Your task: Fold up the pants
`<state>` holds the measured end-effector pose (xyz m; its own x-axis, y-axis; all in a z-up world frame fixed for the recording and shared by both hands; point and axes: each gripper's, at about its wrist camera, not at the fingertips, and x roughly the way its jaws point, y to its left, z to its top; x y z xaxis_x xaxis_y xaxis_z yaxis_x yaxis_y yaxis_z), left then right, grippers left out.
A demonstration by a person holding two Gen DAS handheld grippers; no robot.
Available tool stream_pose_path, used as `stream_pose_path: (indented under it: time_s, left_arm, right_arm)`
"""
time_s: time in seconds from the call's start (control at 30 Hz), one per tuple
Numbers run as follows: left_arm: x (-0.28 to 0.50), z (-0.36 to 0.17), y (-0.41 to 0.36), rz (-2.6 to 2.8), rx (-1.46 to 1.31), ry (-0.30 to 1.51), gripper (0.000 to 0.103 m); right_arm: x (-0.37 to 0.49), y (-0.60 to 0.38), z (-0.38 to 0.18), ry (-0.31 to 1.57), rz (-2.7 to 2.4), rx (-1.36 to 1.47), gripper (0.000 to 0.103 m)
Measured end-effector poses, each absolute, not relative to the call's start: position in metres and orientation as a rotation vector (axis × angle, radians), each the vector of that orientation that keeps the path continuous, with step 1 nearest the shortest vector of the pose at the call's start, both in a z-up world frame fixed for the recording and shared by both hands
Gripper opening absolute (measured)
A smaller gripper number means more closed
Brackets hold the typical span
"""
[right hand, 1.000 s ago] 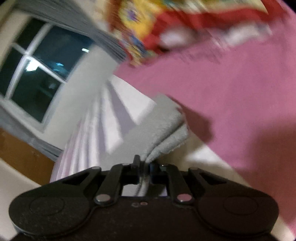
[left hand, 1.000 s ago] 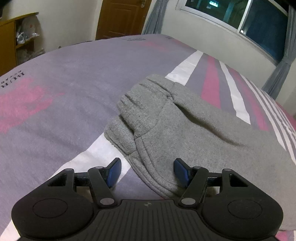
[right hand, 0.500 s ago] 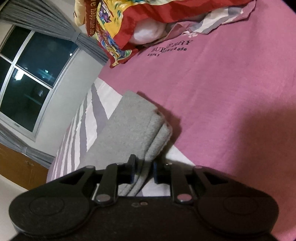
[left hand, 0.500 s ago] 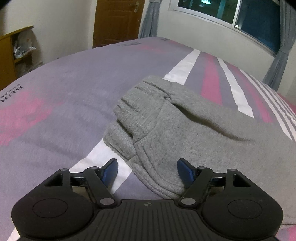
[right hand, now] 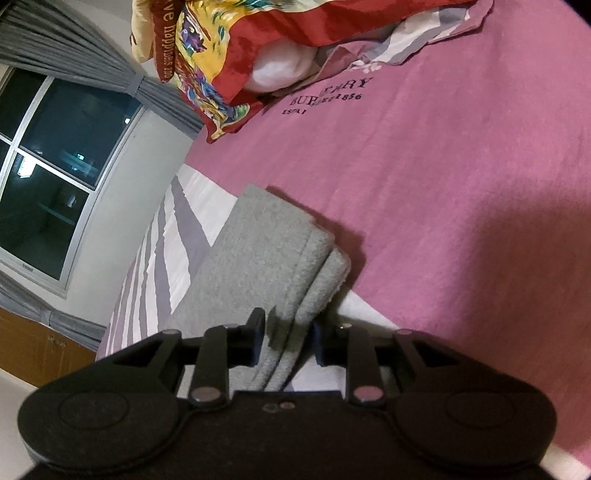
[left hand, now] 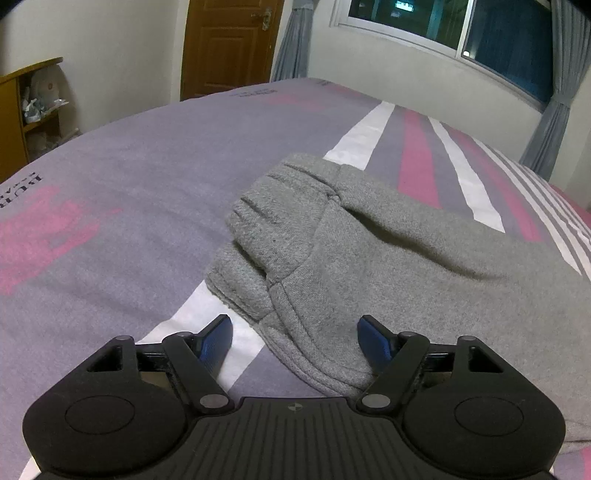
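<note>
The grey sweatpants (left hand: 369,251) lie folded on the striped bed cover (left hand: 129,184), their ribbed waistband end nearest me. My left gripper (left hand: 293,325) hovers low over that end, jaws wide and opening. The hem lies between the blue pads (left hand: 216,341), which do not touch it. In the right wrist view the other folded end of the pants (right hand: 266,251) rests on the bed. My right gripper (right hand: 287,328) straddles its layered edge with jaws opening, the pads standing just off the cloth.
A brown door (left hand: 229,44), a dark window (left hand: 443,22) with grey curtains and a wooden shelf (left hand: 22,110) stand beyond the bed. A red and yellow patterned pillow (right hand: 258,48) lies at the head of the pink sheet (right hand: 461,184). A wooden cabinet (right hand: 44,343) stands below a window (right hand: 55,166).
My right gripper let go of the folded pants edge, which settled flat on the bed, and it sank a little. The left gripper's jaws spread wider over the waistband.
</note>
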<state>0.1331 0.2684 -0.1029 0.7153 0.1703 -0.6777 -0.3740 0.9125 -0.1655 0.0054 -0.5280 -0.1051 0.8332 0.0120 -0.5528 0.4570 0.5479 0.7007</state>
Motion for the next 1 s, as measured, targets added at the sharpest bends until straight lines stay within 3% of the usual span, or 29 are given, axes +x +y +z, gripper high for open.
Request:
stream_pose_path:
  time_s: [0.03,0.17,0.33,0.6,0.73,1.0]
  left_arm:
    - [0.133,-0.103,0.269,0.306,-0.306,0.715,0.075]
    - [0.133,-0.099,0.273,0.296,-0.321,0.730,0.076]
    - [0.123,-0.092,0.281,0.274,-0.366,0.727,0.075]
    - [0.089,-0.081,0.305,0.229,-0.391,0.683,0.075]
    - [0.071,-0.085,0.327,0.241,-0.403,0.686,0.075]
    - [0.048,-0.089,0.346,0.207,-0.400,0.683,0.075]
  right_arm:
    - [0.007,-0.527,-0.103,0.558,-0.294,0.945,0.016]
    - [0.024,-0.514,-0.084,0.622,-0.350,0.798,0.011]
    - [0.052,-0.474,-0.028,0.593,-0.296,0.590,0.010]
    - [0.133,-0.325,0.036,0.546,-0.012,0.302,0.010]
    - [0.160,-0.249,0.028,0.576,0.135,0.236,0.010]
    - [0.179,-0.114,-0.053,0.788,0.353,-0.013,0.011]
